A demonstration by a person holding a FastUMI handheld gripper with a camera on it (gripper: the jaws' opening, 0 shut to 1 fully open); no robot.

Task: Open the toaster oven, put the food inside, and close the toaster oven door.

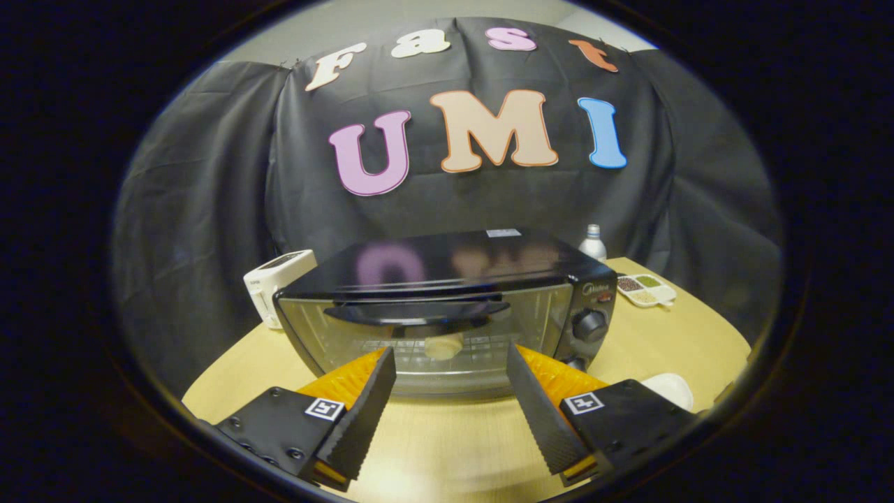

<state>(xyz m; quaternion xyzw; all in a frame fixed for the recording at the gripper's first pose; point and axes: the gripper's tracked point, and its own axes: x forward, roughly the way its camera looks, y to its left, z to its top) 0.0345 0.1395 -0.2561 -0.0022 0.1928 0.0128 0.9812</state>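
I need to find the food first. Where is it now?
The food lies inside the toaster oven, on its rack behind the shut glass door, beyond the open gripper.

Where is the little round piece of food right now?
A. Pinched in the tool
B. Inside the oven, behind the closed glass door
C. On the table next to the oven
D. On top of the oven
B: the pale food sits on the rack behind the shut glass door of the toaster oven, while the tool is open and empty just ahead of it.
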